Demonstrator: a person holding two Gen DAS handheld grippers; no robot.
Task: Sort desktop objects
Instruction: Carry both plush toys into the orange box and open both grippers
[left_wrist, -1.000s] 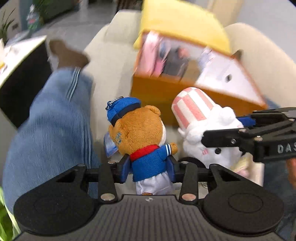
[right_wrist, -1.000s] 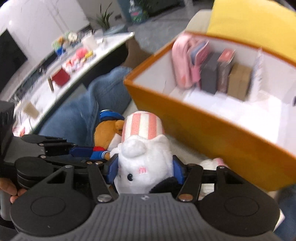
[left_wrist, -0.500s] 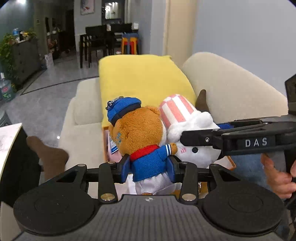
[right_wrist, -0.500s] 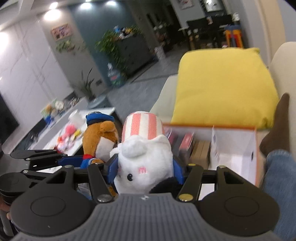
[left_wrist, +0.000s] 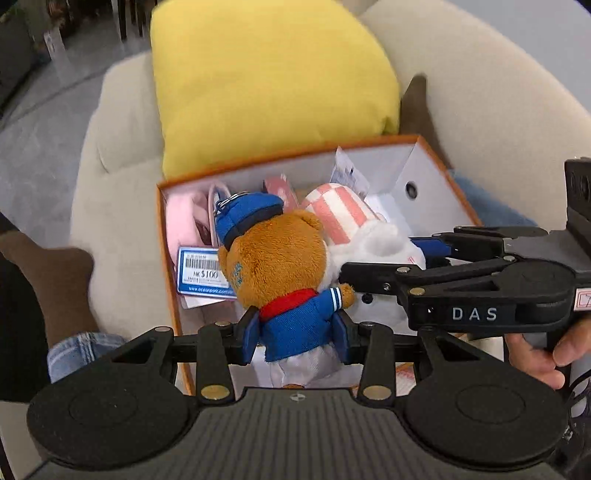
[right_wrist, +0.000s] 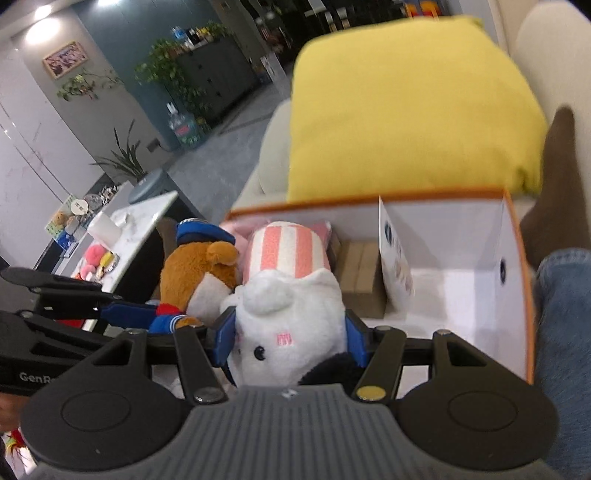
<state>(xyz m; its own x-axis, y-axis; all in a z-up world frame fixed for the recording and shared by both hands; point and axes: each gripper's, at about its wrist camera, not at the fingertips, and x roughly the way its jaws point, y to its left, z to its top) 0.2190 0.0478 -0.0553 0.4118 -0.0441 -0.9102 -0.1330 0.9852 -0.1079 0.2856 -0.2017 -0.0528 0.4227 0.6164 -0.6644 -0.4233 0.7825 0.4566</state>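
Two plush toys hang side by side over the orange box: the bear pinched at its blue jacket by the left gripper, the white striped-hat plush clamped in the right gripper. Each stands upright, directly above the box's open interior near its front edge, the bear toward the left wall; a straight descent should land both. One yellow cushion lies behind the box.

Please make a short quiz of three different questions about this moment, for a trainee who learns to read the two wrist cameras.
1. True or false: the left tongs are shut on the brown plush bear in a blue cap and blue jacket.
2. Which toy do the right tongs hold? A. a green frog; B. the white plush animal with a pink-striped hat; C. nothing.
3. Fill the gap: behind the orange cardboard box with a white inside lies a ____ cushion.

Key: 1 true; 2 B; 3 yellow.
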